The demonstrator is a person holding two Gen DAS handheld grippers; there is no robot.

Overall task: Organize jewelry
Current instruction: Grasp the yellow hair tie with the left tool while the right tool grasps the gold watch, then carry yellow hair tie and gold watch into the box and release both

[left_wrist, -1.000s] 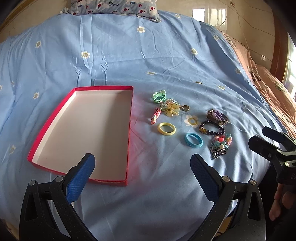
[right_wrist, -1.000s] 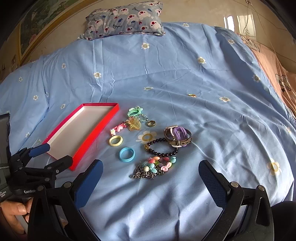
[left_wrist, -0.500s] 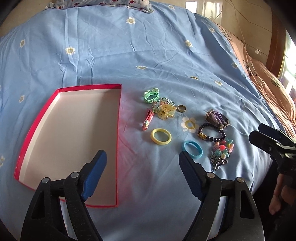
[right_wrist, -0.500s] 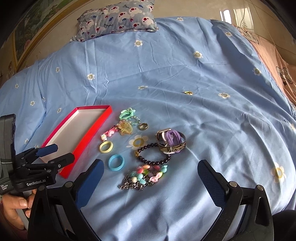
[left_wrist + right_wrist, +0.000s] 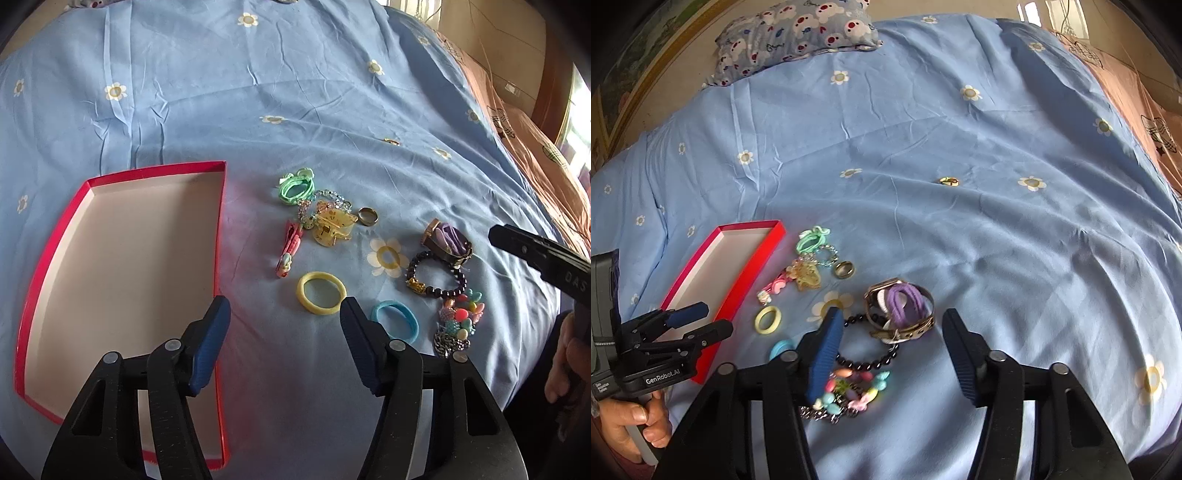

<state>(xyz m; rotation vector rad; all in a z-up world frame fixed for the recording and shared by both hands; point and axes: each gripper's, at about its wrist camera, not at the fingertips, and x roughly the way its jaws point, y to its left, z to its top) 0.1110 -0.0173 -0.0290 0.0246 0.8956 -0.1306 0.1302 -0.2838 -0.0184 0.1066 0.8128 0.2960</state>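
Closing on nothing yet, left gripper (image 5: 285, 312) has the yellow ring (image 5: 321, 298) lying flat just ahead-right, while right gripper (image 5: 892, 328), also narrowing, frames the watch (image 5: 901, 310) between its tips.

"GenRobot.AI" on the left gripper (image 5: 687, 325) body; "DAS" on the right gripper (image 5: 535, 247).
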